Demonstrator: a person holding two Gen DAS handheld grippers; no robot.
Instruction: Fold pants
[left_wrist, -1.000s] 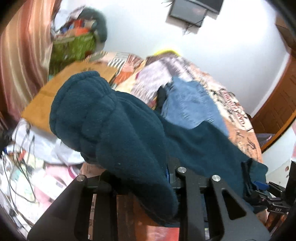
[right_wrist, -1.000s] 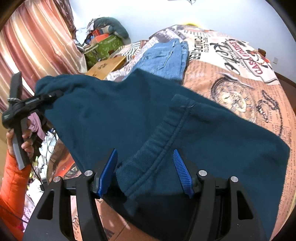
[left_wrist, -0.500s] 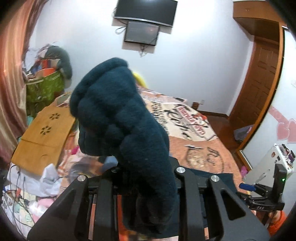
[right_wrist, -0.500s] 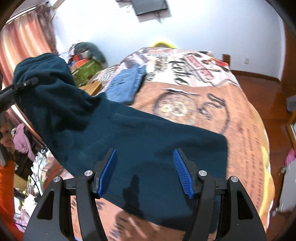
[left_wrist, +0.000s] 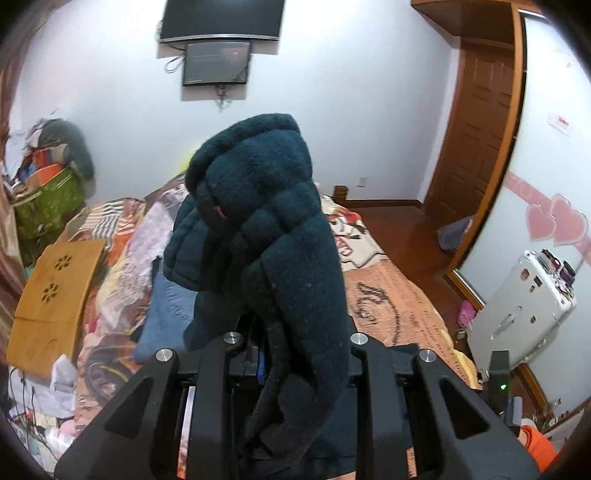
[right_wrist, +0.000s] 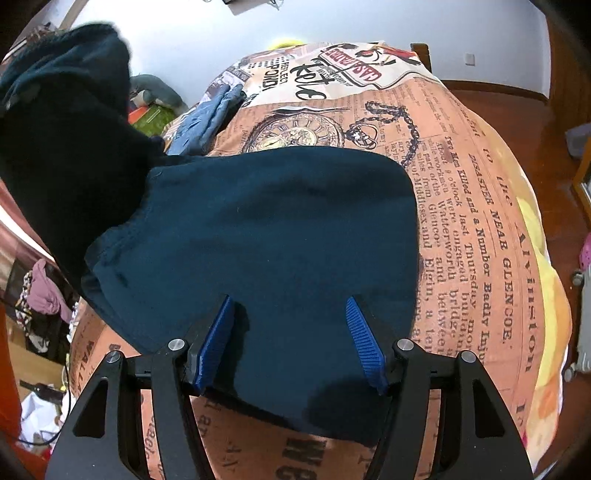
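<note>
Dark teal fleece pants (left_wrist: 280, 236), clenched in the left gripper (left_wrist: 295, 354), have been lifted off the bed (right_wrist: 480, 206) for folding, while the right gripper (right_wrist: 291, 347), jaws released, hovers over the flat half.

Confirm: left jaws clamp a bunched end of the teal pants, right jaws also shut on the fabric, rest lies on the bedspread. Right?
Not quite. The right gripper is open: in the right wrist view its jaws stand apart above the teal pants, gripping nothing. The left gripper does clamp the bunched end, and the rest lies on the bedspread.

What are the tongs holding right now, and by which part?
The left tongs are shut on a bunched end of the dark teal fleece pants, lifted off the bed. The right tongs are open, holding nothing.
</note>
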